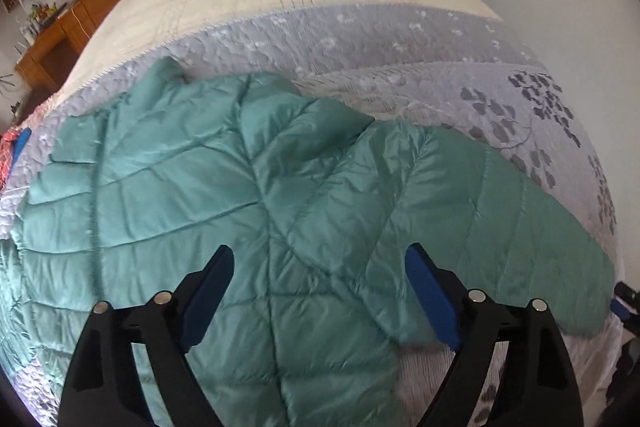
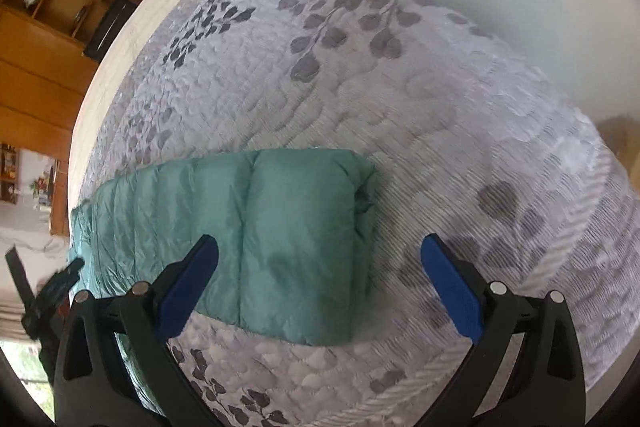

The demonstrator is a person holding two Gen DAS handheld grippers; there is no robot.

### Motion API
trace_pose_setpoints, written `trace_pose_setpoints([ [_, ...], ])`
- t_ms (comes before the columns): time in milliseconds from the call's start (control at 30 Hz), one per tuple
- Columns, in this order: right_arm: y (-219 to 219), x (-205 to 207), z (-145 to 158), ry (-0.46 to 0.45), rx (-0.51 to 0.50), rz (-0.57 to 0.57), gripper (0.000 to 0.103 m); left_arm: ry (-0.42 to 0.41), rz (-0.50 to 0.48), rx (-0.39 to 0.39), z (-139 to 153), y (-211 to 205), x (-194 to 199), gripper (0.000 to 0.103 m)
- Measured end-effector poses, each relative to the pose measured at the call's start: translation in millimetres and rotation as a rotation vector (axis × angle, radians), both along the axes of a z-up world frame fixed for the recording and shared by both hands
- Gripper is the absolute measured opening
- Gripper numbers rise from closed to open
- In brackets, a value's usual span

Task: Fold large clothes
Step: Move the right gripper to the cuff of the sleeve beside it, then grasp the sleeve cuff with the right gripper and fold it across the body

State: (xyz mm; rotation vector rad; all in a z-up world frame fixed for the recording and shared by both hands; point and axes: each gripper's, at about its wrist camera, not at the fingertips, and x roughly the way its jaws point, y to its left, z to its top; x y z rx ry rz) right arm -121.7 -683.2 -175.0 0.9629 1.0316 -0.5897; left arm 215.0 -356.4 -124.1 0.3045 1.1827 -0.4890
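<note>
Both tools agape above jacket [image 1: 224, 187], bedspread [image 2: 400, 107]

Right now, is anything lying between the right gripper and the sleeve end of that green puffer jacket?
Nothing visible. The right gripper hangs open over the sleeve end of the green puffer jacket, with only the quilted bedspread around it.

Both views are evenly lit by soft daylight. Strong fisheye curvature bends the edges, with dark vignetting at the corners. Motion blur softens the right-wrist view toward 3 o'clock.
</note>
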Motion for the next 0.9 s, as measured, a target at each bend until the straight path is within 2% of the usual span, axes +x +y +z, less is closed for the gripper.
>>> trace_pose_setpoints([
  [100, -1, 8, -10, 0.017, 0.010, 0.018, 0.100, 0.010, 0.008, 0.016, -12, -9, 8, 0.083],
  [233, -3, 14, -16, 0.034, 0.006, 0.020, 0.100, 0.049, 0.018, 0.021, -26, -13, 17, 0.072],
  [300, -3, 16, -15, 0.042, -0.014, 0.025, 0.093, 0.067, 0.031, 0.005, -31, -10, 22, 0.071],
  [333, -3, 18, -15, 0.051, -0.035, 0.029, 0.081, 0.067, 0.034, 0.003, -32, -10, 22, 0.070],
  [400, -2, 20, -13, 0.067, -0.063, 0.031, 0.064, 0.073, 0.035, -0.008, -34, -8, 25, 0.069],
  [467, -3, 20, -10, -0.008, -0.015, 0.042, 0.023, 0.079, 0.031, -0.023, -35, -5, 27, 0.069],
  [533, -6, 20, -6, -0.101, 0.065, 0.033, 0.015, 0.085, 0.030, -0.037, -34, -2, 28, 0.067],
  [700, 7, 36, 34, -0.247, 0.047, 0.067, 0.013, 0.086, 0.041, -0.077, -21, 20, 32, 0.065],
  [767, 20, 52, 53, -0.311, 0.039, 0.118, 0.013, 0.076, 0.048, -0.084, -14, 33, 33, 0.065],
  [900, 48, 98, 79, -0.382, 0.037, 0.224, 0.013, 0.058, 0.068, -0.082, -5, 56, 39, 0.065],
])
